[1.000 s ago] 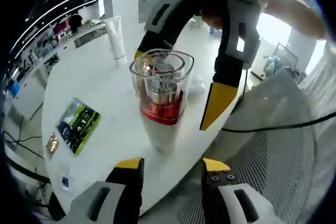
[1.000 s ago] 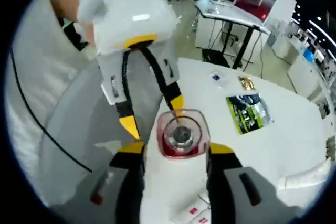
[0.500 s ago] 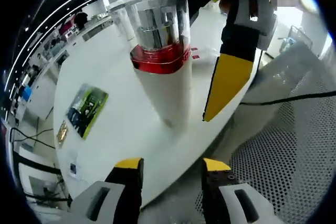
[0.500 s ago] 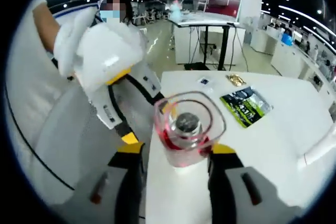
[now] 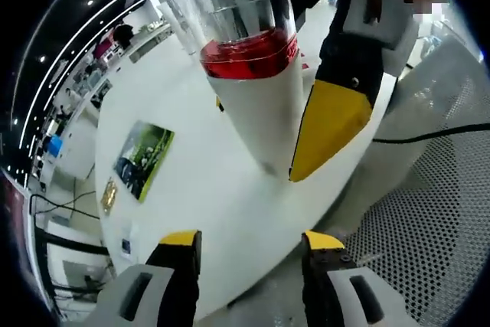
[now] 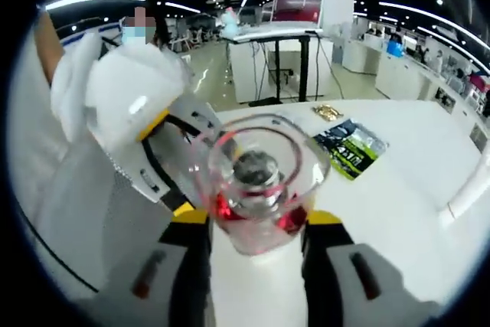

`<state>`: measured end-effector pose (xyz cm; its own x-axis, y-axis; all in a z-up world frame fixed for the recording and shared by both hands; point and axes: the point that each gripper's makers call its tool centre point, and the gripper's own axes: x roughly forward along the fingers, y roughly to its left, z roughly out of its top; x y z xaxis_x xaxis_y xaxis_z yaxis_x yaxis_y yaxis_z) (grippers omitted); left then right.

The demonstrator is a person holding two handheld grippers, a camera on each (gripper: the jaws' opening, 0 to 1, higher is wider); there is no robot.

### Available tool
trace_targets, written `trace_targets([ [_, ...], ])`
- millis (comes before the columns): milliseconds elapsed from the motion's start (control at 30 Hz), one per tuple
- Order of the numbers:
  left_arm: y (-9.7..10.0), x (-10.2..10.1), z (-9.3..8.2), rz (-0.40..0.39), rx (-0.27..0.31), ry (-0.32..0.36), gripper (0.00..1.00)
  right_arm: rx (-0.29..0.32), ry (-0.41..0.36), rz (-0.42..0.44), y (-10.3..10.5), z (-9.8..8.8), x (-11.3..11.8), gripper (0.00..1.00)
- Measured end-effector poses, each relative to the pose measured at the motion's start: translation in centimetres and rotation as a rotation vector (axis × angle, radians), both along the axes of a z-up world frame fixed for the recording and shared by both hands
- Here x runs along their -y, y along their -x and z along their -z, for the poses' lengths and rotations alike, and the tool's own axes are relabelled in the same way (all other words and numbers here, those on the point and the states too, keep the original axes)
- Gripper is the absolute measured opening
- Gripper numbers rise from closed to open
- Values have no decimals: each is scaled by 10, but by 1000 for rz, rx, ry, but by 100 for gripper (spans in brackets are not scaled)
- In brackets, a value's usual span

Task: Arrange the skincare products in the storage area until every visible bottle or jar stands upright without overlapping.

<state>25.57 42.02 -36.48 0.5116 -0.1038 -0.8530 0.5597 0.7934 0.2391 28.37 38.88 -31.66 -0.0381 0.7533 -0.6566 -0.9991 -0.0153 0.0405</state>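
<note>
The right gripper (image 6: pixel 256 223) is clamped on a bottle (image 6: pixel 256 189), its yellow-tipped jaws pressing the white body on both sides just below the red band and clear cap. In the left gripper view the same bottle (image 5: pixel 256 67) is held tilted above the white worktop (image 5: pixel 199 181), near its edge, with the right gripper (image 5: pixel 325 132) around it; I cannot tell whether the base touches the surface. The left gripper (image 5: pixel 249 243) has its jaws spread with nothing between them, low and in front of the worktop's edge.

Elsewhere on the worktop lie a green packet (image 6: pixel 348 151) and a small gold item (image 6: pixel 328 111), well away from the bottle. A white tube (image 6: pixel 467 193) stands at the right of the right gripper view.

The main risk, as I judge it, is release while the bottle leans: it is tall with a heavy-looking cap, so if let go off vertical it would tip over. So close to the edge, a topple could send it off the worktop. The left gripper, close by and open, could also knock it if it moves in carelessly.
</note>
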Motion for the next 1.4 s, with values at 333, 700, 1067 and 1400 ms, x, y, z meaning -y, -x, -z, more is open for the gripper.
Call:
trace_targets([
  [333,-1,0,0,-5,4,6,59,26,-15,33,-5,1,-4,38],
  [700,-2,1,0,0,10,8,58,37,-33,66,-6,-1,-3,37],
  [1067,-2,0,0,1,11,9,57,29,-26,77,-5,0,-6,37],
  [1400,-2,1,-1,-9,18,22,55,40,-23,109,-5,4,-10,38],
])
